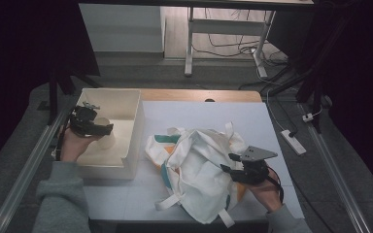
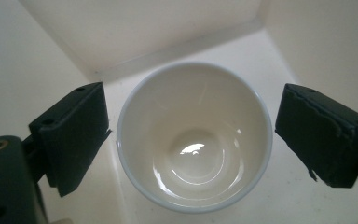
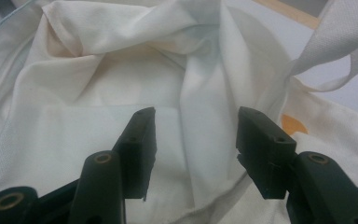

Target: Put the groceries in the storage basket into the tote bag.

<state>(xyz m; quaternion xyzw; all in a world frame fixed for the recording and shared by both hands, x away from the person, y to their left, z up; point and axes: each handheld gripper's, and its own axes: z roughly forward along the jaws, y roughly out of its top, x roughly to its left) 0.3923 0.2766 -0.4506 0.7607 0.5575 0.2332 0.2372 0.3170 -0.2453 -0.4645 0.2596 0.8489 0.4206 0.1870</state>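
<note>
A white cup [image 2: 194,137] is seen upright inside the box [image 1: 126,104] at the table's left edge, between the spread, non-touching jaws of the left gripper [image 2: 191,135]. The right gripper [image 3: 196,140] is held apart-jawed over the crumpled cloth bag [image 1: 199,170] near the table's front edge.

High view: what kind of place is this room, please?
Probably a lab or recording workspace, not a home: a white-topped table with metal side rails, loose cables and a white power strip on grey floor, and a bare-legged desk behind.
</note>
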